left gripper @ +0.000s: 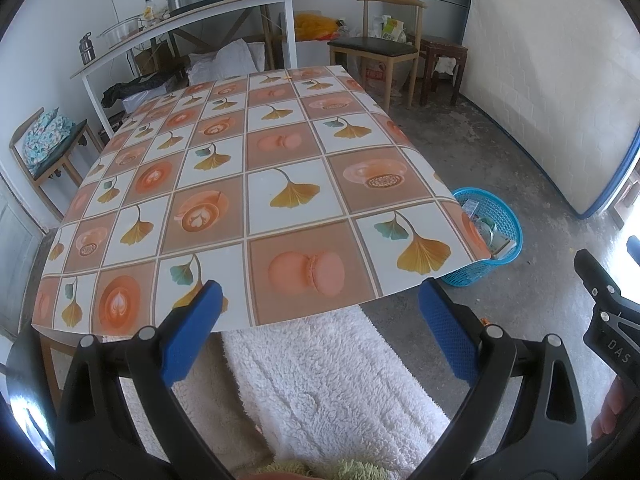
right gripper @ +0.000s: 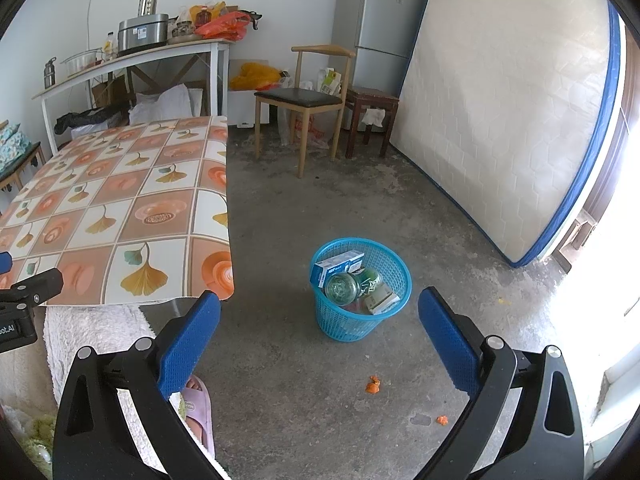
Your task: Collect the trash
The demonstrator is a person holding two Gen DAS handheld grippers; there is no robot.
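Wide-apart jaws, blue basket (right gripper: 360, 296) beyond.

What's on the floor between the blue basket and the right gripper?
Mostly bare concrete. The right wrist view shows only small orange scraps on the floor between the basket and the open right hand-held gripper.

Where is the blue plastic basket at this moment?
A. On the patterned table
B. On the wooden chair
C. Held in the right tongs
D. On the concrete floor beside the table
D: the blue plastic basket stands on the concrete floor by the table corner, holding boxes and a jar.
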